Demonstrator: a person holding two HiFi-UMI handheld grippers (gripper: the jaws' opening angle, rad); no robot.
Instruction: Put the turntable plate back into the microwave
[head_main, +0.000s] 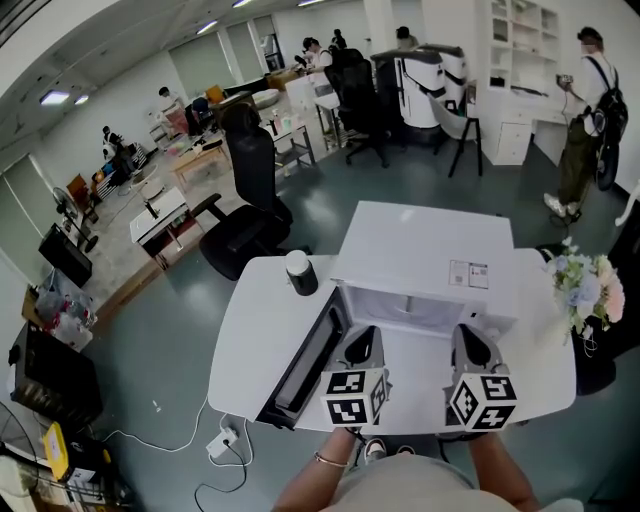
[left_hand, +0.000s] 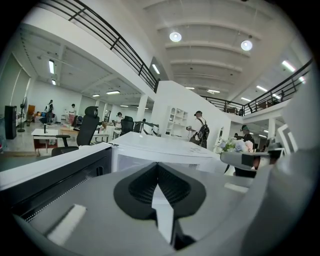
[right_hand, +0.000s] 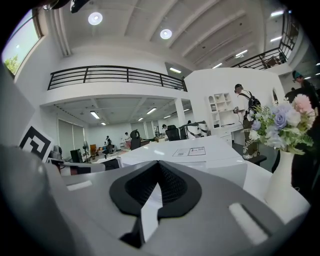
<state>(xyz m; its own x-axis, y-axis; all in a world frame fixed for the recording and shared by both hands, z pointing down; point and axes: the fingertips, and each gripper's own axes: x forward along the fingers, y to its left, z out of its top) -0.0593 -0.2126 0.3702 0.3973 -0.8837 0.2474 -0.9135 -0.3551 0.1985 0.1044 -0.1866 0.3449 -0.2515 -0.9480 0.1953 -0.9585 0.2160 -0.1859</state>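
Nearest the person, both grippers are held side by side just in front of the microwave (head_main: 420, 250), pointing into its open front. The left gripper (head_main: 363, 338) has its fingers pressed together with nothing between them. The right gripper (head_main: 470, 338) is the same: fingers closed and empty. The door (head_main: 308, 362) hangs open at the microwave's left side, just beside the left gripper, with its dark inner face turned toward the grippers. Between the grippers' tips and the microwave's top lies the pale cavity (head_main: 425, 308). I cannot tell where the plate is, as no view shows it clearly. The microwave stands on a white table (head_main: 250, 330). A dark cup (head_main: 300, 271) with a white top stands left of the microwave, near its far corner. Flowers (head_main: 585, 285) in a white vase stand right of the microwave at the table's edge. Beyond the microwave, a black chair (head_main: 250, 195) stands on the grey floor, well apart from the table.
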